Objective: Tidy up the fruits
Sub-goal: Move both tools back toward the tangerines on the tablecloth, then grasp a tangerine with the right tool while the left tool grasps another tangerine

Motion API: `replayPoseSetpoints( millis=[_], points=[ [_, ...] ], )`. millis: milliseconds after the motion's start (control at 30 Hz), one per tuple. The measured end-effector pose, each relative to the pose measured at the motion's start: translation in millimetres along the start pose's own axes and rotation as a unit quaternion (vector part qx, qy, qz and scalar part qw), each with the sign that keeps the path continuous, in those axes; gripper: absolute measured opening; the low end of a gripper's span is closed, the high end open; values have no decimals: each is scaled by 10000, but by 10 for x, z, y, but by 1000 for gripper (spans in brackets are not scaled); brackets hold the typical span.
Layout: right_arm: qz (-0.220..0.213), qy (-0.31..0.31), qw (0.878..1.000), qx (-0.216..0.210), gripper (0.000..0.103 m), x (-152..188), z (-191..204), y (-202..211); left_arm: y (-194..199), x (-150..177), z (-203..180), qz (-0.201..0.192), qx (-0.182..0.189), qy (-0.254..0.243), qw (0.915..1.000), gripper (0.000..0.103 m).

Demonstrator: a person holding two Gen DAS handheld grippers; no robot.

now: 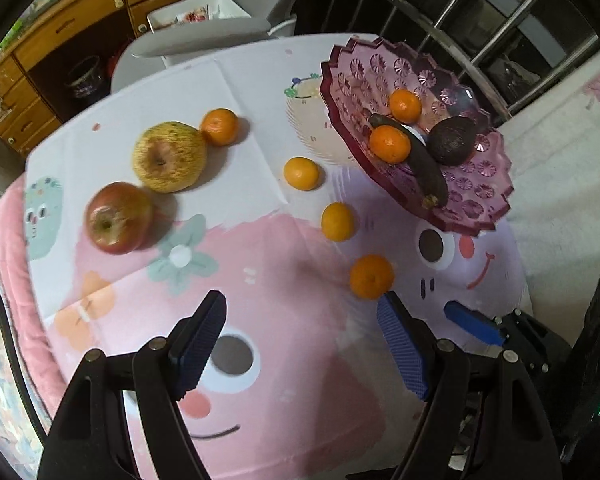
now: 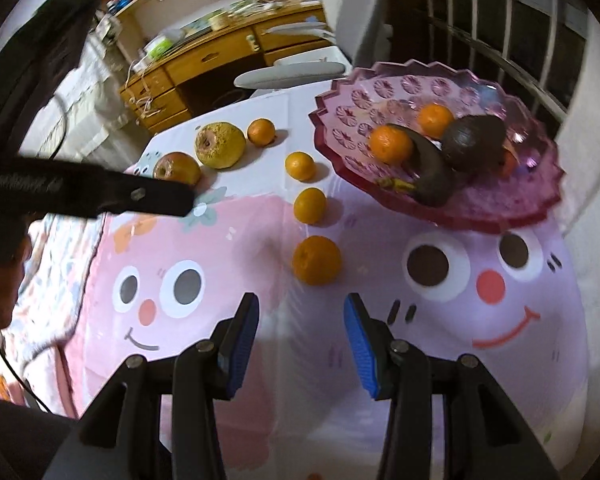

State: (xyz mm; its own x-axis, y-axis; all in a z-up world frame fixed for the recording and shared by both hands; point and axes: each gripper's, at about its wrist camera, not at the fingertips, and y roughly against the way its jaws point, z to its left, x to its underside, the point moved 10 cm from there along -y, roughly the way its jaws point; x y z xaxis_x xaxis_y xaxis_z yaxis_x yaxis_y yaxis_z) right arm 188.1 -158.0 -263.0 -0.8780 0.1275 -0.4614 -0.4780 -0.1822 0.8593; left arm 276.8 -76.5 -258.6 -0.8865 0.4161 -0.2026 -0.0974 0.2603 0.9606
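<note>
Nearest tangerine (image 2: 316,260): loose on the cloth, just ahead of the right gripper (image 2: 302,332), in front of the pink dish (image 2: 500,216).
Other loose fruit: three more tangerines in a curving line beyond it, then a yellow apple (image 1: 169,157) and red apple (image 1: 118,218) to the left.
Dish contents: two tangerines, an avocado (image 1: 452,140), a dark banana (image 1: 424,168).
Right gripper: fingers apart, empty.
Left gripper (image 1: 300,344): fingers wide apart, empty.
Risk: a round tangerine may roll if one finger touches it first; the raised, crowded dish may tip or spill under a heavy drop.
</note>
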Motion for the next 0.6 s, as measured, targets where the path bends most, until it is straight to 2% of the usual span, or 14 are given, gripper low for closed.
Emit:
replayPoseSetpoints(
  millis=[133,233,300,467,533,600],
  points=[
    [-97,339,9994,-28,45,-47,-15,-156,-320,-103,-59,234,103,77,9996,77],
    [-68,507,9985,-202,45,-37,10,-283,-511,-151,-93,344,178,103,9992,77],
    [-40,580,9977,-342,45,-26,26,-356,-639,-185,-126,421,233,116,9988,72],
    [-26,778,9957,-493,45,-43,62,-489,-860,-261,-221,480,328,97,9983,68],
    [-166,838,9951,-494,45,-84,59,-492,-927,-288,-265,466,355,68,9983,68],
    [-246,913,9941,-537,45,-112,60,-493,-996,-323,-291,460,321,52,9984,60]
  ],
)
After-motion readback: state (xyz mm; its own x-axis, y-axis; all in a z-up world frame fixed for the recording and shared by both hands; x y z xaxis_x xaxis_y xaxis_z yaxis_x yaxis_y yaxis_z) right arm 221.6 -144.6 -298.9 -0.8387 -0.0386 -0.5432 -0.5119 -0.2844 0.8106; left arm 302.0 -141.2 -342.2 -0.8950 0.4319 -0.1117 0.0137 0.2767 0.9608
